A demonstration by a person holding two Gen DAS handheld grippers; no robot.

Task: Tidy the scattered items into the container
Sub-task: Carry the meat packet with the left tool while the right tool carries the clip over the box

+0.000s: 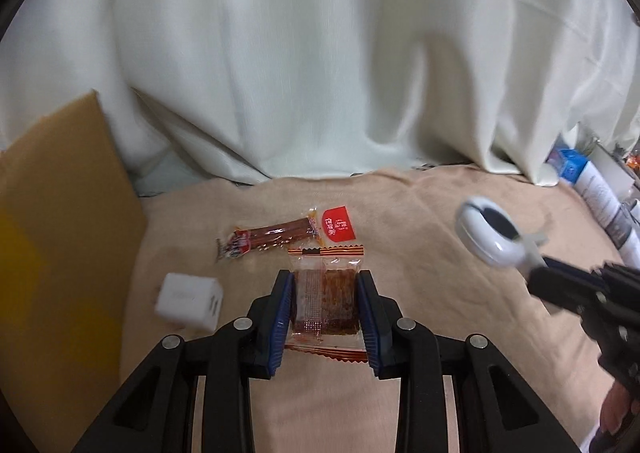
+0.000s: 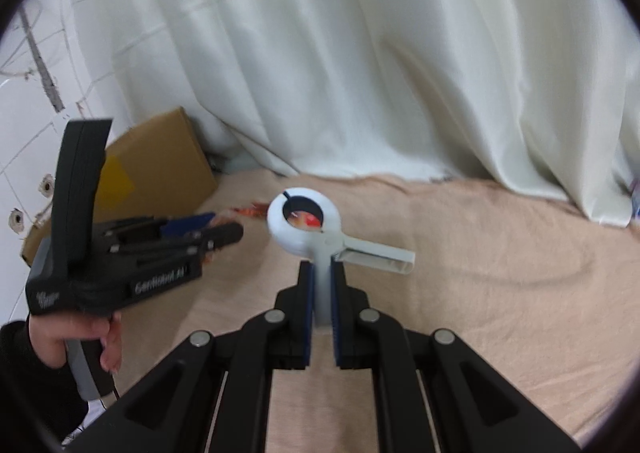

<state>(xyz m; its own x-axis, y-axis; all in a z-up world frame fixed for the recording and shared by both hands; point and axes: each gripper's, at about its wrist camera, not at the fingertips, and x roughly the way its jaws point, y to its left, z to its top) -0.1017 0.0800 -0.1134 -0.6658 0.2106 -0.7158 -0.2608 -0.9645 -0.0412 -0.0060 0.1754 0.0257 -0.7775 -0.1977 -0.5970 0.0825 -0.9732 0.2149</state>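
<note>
The square snack packet [image 1: 325, 303] lies on the beige cloth [image 1: 440, 313], between the blue pads of the left gripper [image 1: 326, 309], which pinch its two sides. The right gripper [image 2: 322, 293] is pressed on the handle of a white clip [image 2: 304, 223], held above the cloth. The cardboard box [image 1: 60, 253] stands to the left, nearer the left gripper.

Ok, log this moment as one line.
left hand-held gripper: closing on snack packet | right hand-held gripper: holding white clamp | cardboard box: left
</note>
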